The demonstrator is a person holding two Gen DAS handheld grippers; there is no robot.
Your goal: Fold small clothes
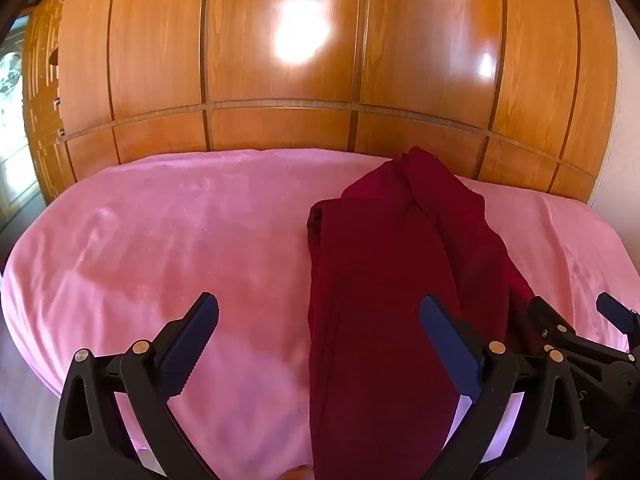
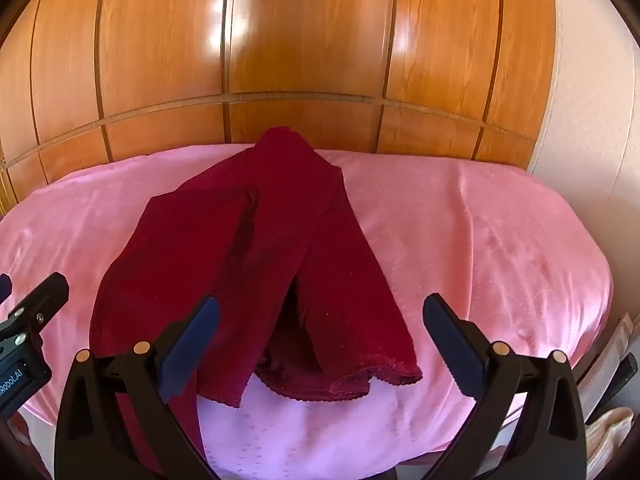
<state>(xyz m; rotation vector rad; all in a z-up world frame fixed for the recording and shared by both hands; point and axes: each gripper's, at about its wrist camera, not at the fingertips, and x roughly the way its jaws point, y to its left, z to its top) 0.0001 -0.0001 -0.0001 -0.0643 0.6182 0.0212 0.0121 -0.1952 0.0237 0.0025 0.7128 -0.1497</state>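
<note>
A dark red garment (image 1: 380,280) lies lengthwise on the pink bedspread (image 1: 160,248), bunched at its far end. In the right wrist view the same dark red garment (image 2: 248,248) spreads in two overlapping flaps, with a scalloped hem at the near edge. My left gripper (image 1: 318,308) hovers open above the garment's left edge, nothing between its fingers. My right gripper (image 2: 320,308) is open over the near hem, its fingers apart from the cloth. The right gripper (image 1: 576,312) also shows at the right edge of the left wrist view, and the left gripper (image 2: 28,292) at the left edge of the right wrist view.
A glossy wooden wardrobe (image 1: 280,60) stands right behind the bed. A pale wall (image 2: 592,120) is on the right. A beige cloth (image 2: 612,432) lies low beside the bed on the right. A window (image 1: 10,80) shows at far left.
</note>
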